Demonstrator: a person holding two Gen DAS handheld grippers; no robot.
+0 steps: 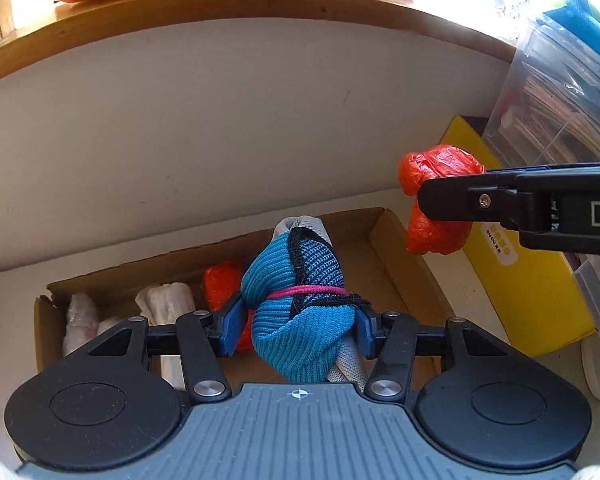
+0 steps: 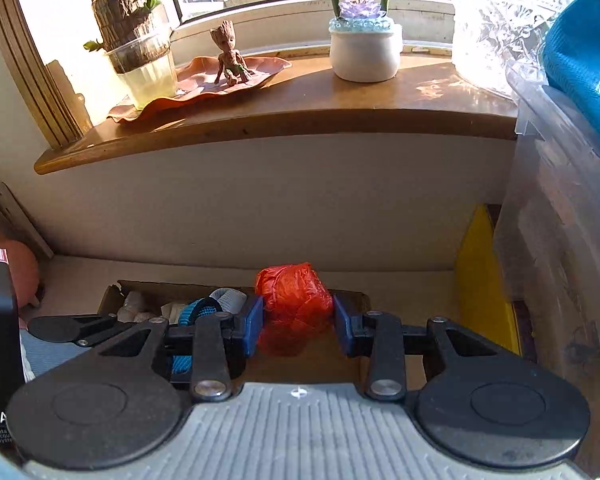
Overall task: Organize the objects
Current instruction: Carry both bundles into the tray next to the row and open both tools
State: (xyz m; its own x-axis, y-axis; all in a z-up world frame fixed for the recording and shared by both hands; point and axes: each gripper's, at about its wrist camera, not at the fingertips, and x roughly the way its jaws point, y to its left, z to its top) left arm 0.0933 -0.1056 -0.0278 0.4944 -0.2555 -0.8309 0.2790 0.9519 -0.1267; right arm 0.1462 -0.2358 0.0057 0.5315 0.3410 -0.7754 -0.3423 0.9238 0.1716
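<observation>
A blue knit bundle (image 1: pixel 296 312), tied with a pink band (image 1: pixel 304 291), is clamped between the pads of the left gripper (image 1: pixel 298 326). Beyond and below these fingers a cardboard box (image 1: pixel 404 276) is seen, with white rolls (image 1: pixel 168 300) and a red wad (image 1: pixel 220 286) in it. A red plastic bag (image 2: pixel 296 306) is pinched between the fingers of the right gripper (image 2: pixel 298 326), above the box's right end.
</observation>
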